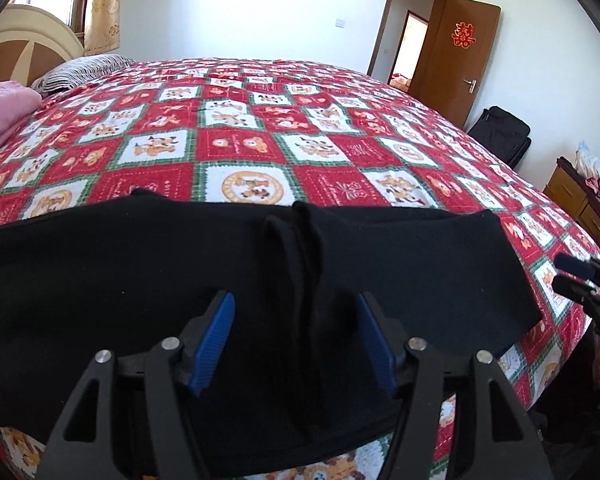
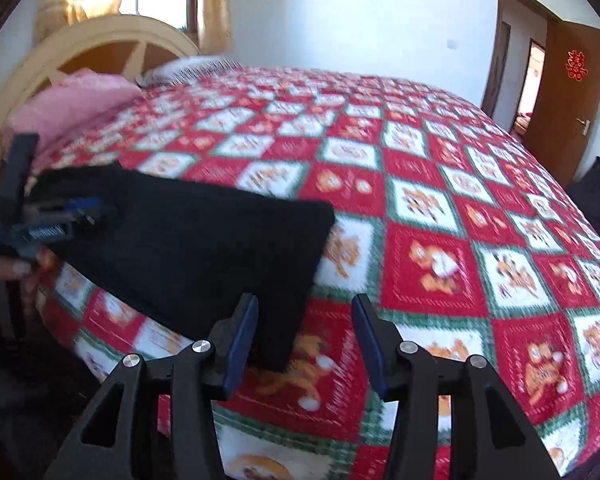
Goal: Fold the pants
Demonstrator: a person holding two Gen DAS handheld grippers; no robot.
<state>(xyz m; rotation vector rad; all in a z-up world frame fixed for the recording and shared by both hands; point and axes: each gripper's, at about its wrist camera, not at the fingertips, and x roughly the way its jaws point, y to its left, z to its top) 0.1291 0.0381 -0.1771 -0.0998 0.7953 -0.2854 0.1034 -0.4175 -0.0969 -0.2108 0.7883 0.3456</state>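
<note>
Black pants (image 1: 148, 280) lie folded along the near edge of a checked bed (image 1: 260, 128), the left claw (image 1: 296, 340) part-open astride a raised ridge and the right claw (image 2: 305, 344) part-open and empty, so a careless nudge could undo the fold.

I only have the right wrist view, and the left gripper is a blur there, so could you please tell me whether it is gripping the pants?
Observer: No. The left gripper is open, its blue pads wide apart over the pants.
Operator: Is any cloth inside it?
Observer: Yes, a raised ridge of cloth stands up between them.
Operator: And beyond the ridge?
Observer: The far edge of the pants lies flat on the bedspread.
</note>
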